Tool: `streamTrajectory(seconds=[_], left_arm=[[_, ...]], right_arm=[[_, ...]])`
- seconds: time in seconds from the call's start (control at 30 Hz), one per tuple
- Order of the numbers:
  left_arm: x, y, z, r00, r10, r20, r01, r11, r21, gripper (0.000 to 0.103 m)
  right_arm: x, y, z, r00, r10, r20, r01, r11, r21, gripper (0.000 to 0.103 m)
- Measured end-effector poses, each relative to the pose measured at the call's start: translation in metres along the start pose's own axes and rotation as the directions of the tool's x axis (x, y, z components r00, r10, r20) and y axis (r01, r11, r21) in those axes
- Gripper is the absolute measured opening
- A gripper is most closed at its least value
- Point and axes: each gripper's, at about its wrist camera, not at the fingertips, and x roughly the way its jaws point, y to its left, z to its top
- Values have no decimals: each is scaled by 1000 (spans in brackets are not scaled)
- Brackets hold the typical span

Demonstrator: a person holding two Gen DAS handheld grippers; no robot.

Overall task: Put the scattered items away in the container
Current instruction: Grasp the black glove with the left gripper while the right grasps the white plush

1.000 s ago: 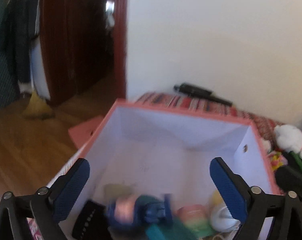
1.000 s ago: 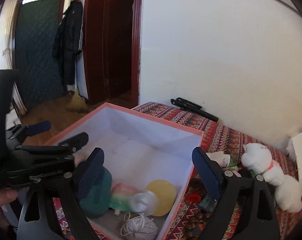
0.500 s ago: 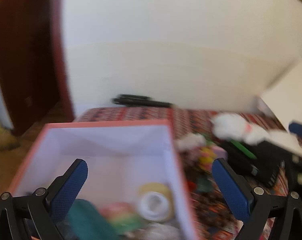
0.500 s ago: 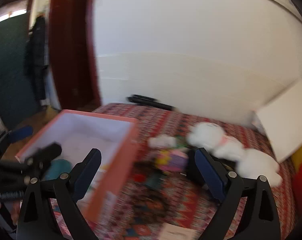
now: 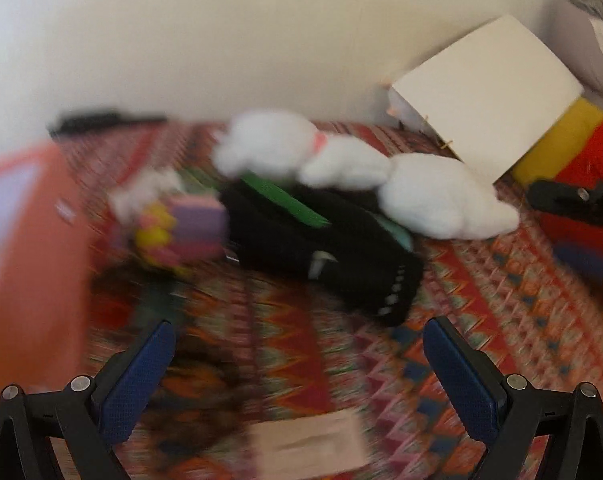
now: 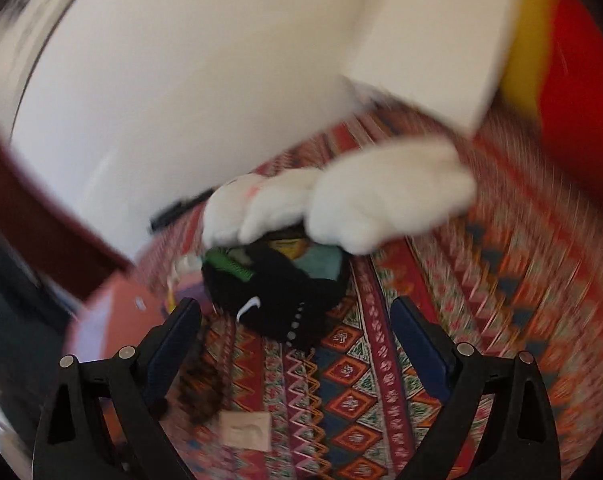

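Left wrist view: we see the left gripper (image 5: pixel 299 354) w/ jaws spread wide, nothing between the blue pads, hovering over the patterned cloth (image 5: pixel 481 320). Frame is heavily motion-blurred. The pink box (image 5: pixel 29 264) (the container) sits at the far left edge, only its outer wall and a sliver of pale interior visible. Scattered items lie ahead of the jaws: black sock (image 5: pixel 325 248) w/ white logo and dots, centre frame; green stick (image 5: pixel 285 200) lying on top of it; white plush toy (image 5: pixel 365 172) stretched behind the sock, touching it. Between box and sock is a purple/yellow/pink clutter (image 5: pixel 177 232), too blurred to ID. A pale flat card (image 5: pixel 309 440) lies on the cloth between the fingers, near the bottom edge. White board (image 5: pixel 485 92) leans on the wall at right, yellow and red blocks (image 5: pixel 573 148) just beside it.

Right wrist view: right gripper (image 6: pixel 297 324) also wide apart, holding nothing, camera tilted. Black sock (image 6: pixel 277 300) sits just ahead of the fingertips, the plush (image 6: pixel 341 208) draped over its far side, green stick (image 6: pixel 229 266) at the sock's left end. A teal item (image 6: pixel 321 264) peeks out between sock and plush. Pink box (image 6: pixel 117 312) is at left, beside the left finger. Dark bead string (image 6: pixel 201 380) lies on the cloth (image 6: pixel 481 280) by the left finger, the card (image 6: pixel 245 430) just below it (all blurred but readable).
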Motion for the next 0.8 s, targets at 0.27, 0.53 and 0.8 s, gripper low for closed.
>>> streamTrajectory(seconds=[0.27,0.53,0.8], left_arm=[[102,10,7,980,-111,-166,59,954,-294,102],[157,7,12,970,-189,-154,126,929,-347,99],[158,36,-1,921,-377,-96,259,780,-570,9]], right_arm=[[81,-96,44,983,184,13,-176,913,368,97],[161,-112,79,971,227,79,-236,842,486,100],[154,-130,84,955,261,141,-296,807,511,63]])
